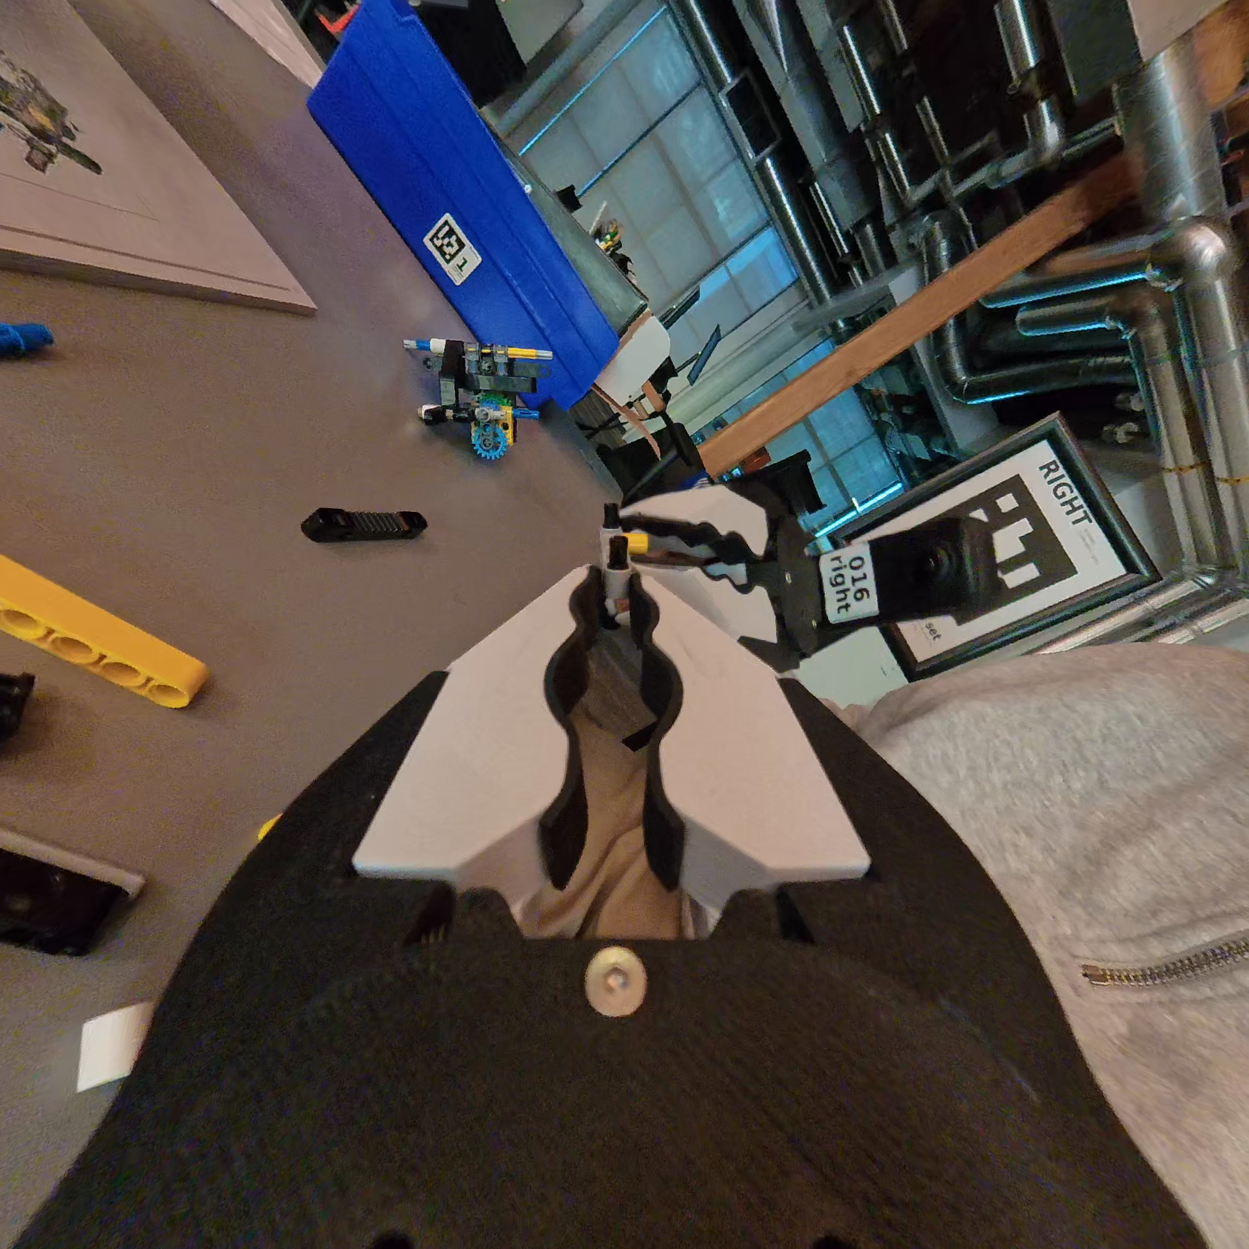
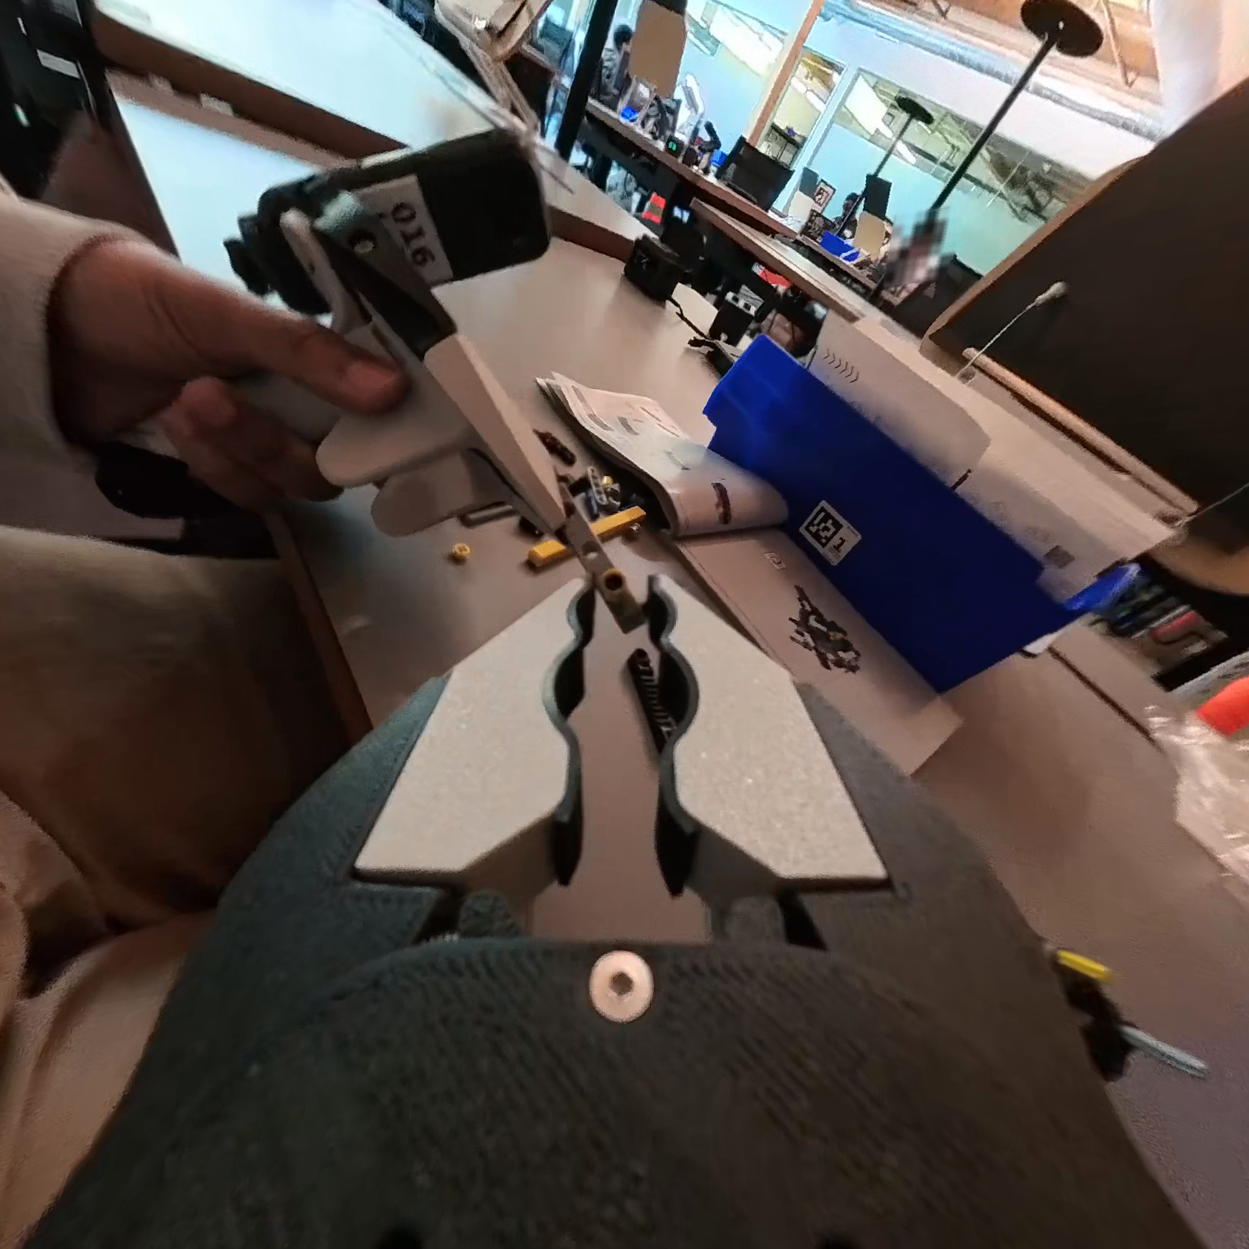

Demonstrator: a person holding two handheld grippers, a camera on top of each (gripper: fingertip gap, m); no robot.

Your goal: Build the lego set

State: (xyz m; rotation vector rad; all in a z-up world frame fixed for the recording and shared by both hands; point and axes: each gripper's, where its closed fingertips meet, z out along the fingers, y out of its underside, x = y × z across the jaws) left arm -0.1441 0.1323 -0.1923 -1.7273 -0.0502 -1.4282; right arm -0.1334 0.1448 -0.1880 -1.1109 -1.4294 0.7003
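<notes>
Both tools meet above the counter (image 1: 284,419): left tool (image 1: 614,595) pinches one white pin piece (image 1: 616,581), right tool (image 2: 625,605) pinches one yellow-tipped piece (image 2: 618,591). One blue bin (image 2: 878,513) carries one square-code sticker (image 2: 828,532).

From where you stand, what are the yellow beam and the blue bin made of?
Yellow beam: looks like hard plastic, smooth and slightly glossy, with moulded round holes in a row. Blue bin: probably plastic too, an even bright colour with moulded ridges and soft shine, though its thickness cannot be judged.
</notes>
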